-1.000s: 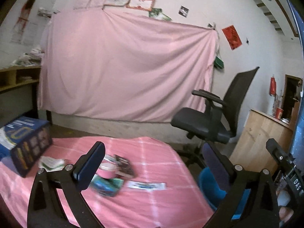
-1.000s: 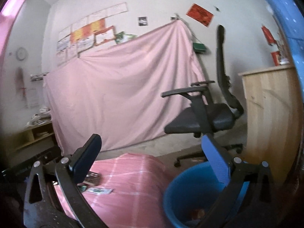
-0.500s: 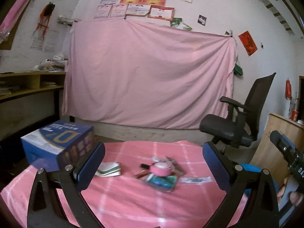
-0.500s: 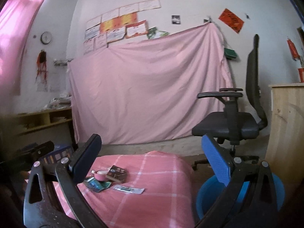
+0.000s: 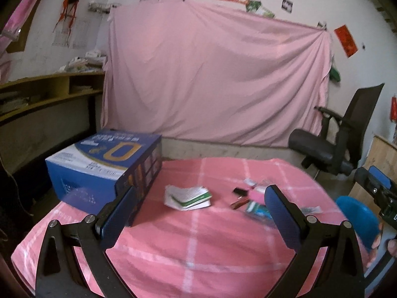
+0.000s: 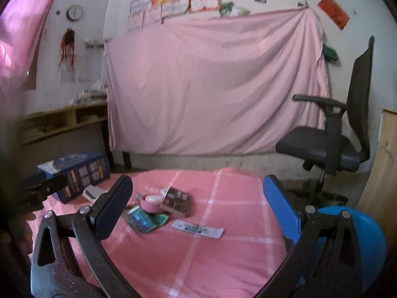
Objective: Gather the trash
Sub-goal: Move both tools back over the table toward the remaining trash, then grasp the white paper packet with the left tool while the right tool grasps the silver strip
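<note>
Approach step: left gripper (image 5: 198, 211) & right gripper (image 6: 198, 206) both agape, empty, above table (image 6: 223, 260); next needs descent onto flat wrapper (image 6: 197, 228), blue bin (image 6: 367, 233) nr right edge

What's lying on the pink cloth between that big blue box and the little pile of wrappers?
A folded white-and-green paper packet lies between the blue box and the wrapper pile; the left wrist view shows it best.
</note>
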Motion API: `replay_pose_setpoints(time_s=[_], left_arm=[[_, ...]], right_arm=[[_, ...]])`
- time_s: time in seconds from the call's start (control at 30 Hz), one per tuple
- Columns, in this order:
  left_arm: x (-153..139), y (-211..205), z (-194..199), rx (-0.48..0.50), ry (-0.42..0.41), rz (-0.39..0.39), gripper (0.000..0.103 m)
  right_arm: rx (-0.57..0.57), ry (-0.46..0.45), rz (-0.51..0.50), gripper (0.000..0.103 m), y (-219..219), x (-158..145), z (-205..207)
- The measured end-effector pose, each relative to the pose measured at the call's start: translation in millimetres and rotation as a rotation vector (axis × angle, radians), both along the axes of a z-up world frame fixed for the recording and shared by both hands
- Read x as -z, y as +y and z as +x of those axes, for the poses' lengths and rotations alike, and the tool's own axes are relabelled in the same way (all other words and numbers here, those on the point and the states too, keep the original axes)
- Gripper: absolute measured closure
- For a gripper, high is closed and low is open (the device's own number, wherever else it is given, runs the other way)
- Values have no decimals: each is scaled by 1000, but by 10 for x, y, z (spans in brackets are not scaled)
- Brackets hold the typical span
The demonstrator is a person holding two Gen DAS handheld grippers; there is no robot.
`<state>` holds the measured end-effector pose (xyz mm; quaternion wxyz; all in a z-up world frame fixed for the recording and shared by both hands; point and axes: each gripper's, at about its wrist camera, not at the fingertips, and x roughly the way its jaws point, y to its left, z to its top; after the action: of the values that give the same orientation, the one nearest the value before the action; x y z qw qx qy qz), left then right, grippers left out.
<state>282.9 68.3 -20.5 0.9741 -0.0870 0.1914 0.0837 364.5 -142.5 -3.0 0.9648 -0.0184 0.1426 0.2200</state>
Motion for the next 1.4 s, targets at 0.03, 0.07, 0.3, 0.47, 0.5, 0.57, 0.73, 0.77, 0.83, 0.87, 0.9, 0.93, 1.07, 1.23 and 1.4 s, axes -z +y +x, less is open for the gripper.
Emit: replay_pose_setpoints(time_s=[0.03,0.07,0.3,0.47,0.5,0.57,0.73,0.77,0.83,0.87,0.9,0.93,1.07,1.23,1.4], left_arm=[[26,14,38,3,19,-1,3],[57,30,79,4,43,0,3],[197,95,313,48,157,-29,19],[237,71,548,70,240,-11,28],[233,65,577,75,243,-6,28],[239,49,641,85,244,8,36],[295,-30,820,132,289,92,44],[312,-45,850,139,300,109,45],[351,-63,908,139,316,135,46],[366,-66,932,138,323,145,47],[376,-64,959,139,326,150,48],[390,-61,984,137,331,157,49],[461,-18,1103,136,370,161,50],[522,46,1199,133,421,131,52],[530,88,1196,120,435,116,71]], right_arm=[[-3,21,-5,0,42,28,34],[-7,45,-9,0,79,56,76],[-28,215,-45,0,267,272,385],[-93,346,-21,0,328,394,562],[-102,365,-27,0,353,419,581],[-116,383,-45,3,397,447,585],[-105,406,-71,10,439,480,623],[-100,412,-70,10,434,487,642],[-95,421,-69,10,444,495,694],[-95,424,-68,11,459,494,727],[-96,426,-67,11,489,492,761],[-97,427,-66,11,517,494,790],[-114,449,-63,11,658,524,928],[-106,476,-84,12,775,581,1114],[-76,504,-53,19,643,613,1134]])
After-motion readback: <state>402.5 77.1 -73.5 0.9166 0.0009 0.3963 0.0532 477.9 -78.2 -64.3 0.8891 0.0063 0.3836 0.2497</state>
